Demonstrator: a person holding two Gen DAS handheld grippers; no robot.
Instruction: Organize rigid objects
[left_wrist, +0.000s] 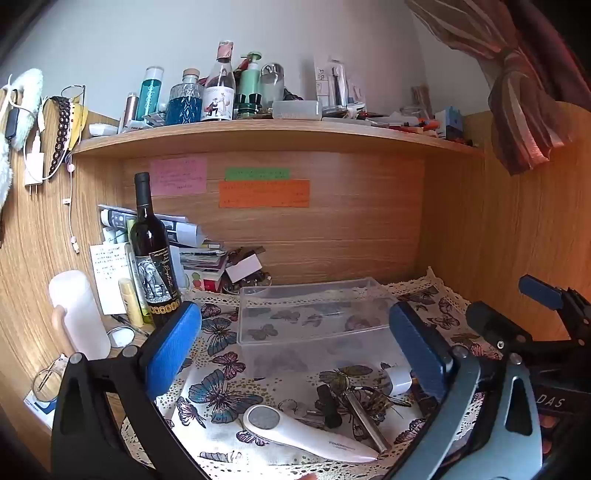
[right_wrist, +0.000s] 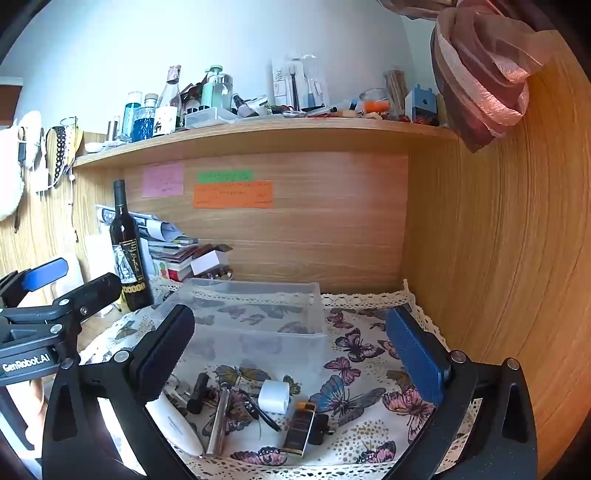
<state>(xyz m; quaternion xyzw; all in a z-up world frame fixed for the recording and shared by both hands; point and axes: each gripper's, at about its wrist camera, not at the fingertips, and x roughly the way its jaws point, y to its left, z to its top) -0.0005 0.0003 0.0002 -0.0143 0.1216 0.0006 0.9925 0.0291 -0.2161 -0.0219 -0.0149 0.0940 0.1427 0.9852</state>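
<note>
Both the left tool and the right tool are hovering side by side, tilting slightly downward, jaws standing wide with nothing between them. They are facing a wood-panelled nook where a butterfly cloth is covering the counter under a crowded shelf. A clear plastic box is sitting empty mid-cloth; just before it are lying a white shaver, a white adapter, a metal bar and a dark lighter.

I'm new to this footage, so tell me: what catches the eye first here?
A clear plastic box sits empty mid-table on the butterfly cloth. A dark wine bottle stands to its left. Small items, including a white handheld device, lie scattered in front.
</note>
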